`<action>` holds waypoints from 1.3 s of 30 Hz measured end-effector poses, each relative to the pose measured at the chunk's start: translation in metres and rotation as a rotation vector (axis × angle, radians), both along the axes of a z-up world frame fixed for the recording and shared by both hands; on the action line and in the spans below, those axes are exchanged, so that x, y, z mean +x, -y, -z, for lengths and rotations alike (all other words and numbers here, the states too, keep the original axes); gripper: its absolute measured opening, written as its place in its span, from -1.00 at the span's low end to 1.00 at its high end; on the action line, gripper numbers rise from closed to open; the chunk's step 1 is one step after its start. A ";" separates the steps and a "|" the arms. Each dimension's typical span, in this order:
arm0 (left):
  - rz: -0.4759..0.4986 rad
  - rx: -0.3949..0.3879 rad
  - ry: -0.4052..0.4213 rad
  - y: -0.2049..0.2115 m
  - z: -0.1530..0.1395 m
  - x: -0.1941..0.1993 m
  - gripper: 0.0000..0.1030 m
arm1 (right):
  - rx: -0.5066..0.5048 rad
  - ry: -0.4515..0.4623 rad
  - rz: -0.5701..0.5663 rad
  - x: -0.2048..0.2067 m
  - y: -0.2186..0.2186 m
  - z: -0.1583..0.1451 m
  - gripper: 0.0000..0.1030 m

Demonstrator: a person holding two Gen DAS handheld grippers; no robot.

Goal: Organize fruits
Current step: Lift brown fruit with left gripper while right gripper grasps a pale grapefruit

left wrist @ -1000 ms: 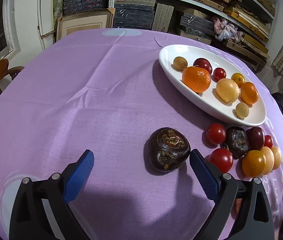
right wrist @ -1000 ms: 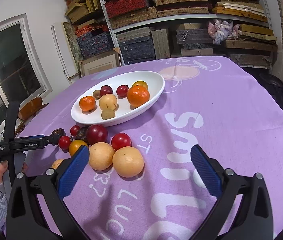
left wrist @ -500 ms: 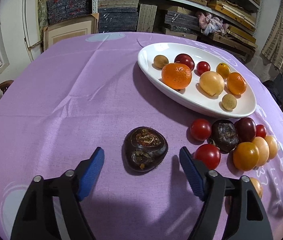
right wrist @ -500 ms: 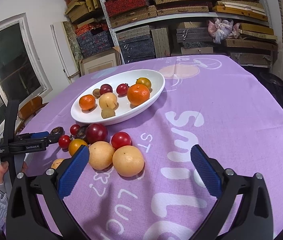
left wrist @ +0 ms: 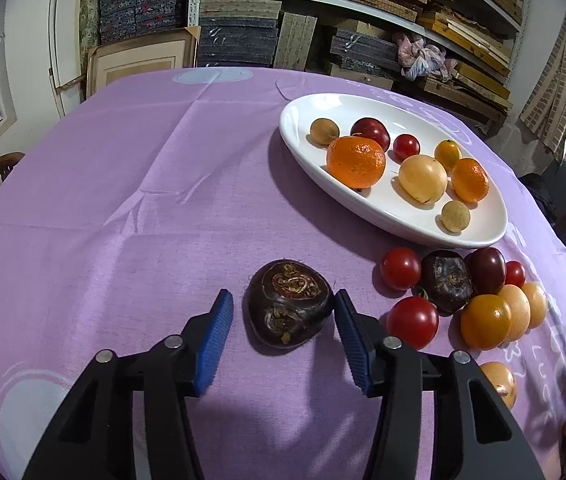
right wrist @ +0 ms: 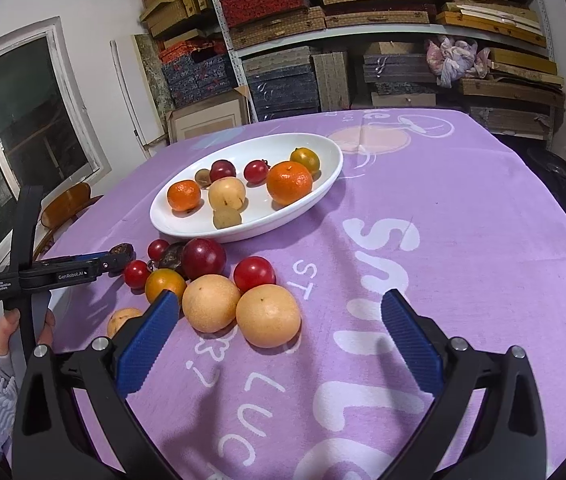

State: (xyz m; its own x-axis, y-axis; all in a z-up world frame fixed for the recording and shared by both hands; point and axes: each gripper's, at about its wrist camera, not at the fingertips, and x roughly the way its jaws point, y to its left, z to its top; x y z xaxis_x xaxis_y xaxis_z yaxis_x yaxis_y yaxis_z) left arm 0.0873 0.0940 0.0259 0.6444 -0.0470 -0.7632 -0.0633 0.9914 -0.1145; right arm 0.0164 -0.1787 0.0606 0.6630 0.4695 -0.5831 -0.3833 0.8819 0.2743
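Left gripper [left wrist: 283, 320] bracketing dark water chestnut [left wrist: 288, 303], jaws parted, right pad touching | right gripper [right wrist: 279, 332] gaping wide over purple cloth [right wrist: 463, 220].

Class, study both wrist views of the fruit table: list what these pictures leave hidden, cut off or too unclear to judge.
1. Left wrist view: whether the right pad touches the dark water chestnut; the angle hides any gap.
2. Right wrist view: that chestnut is mostly hidden behind the left gripper.
3. Right wrist view: the pale fruit is partly covered by the right gripper's finger.
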 end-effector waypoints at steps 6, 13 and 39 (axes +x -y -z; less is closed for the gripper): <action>0.009 -0.007 0.012 0.000 -0.001 -0.004 -0.14 | -0.046 -0.008 -0.058 -0.004 -0.014 0.002 0.92; 0.048 0.042 0.000 0.013 -0.001 -0.032 -0.14 | -0.088 -0.016 -0.097 -0.007 -0.024 0.003 0.92; 0.065 0.045 -0.008 0.017 0.002 -0.046 -0.13 | -0.129 -0.178 -0.082 0.030 -0.030 0.025 -0.16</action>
State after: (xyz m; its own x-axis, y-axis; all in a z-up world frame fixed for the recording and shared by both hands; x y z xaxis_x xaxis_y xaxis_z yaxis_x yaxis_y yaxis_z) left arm 0.0416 0.0770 0.0244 0.6351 -0.0539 -0.7706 0.0002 0.9976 -0.0696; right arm 0.0463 -0.1484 0.0351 0.5068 0.4313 -0.7464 -0.4108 0.8820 0.2308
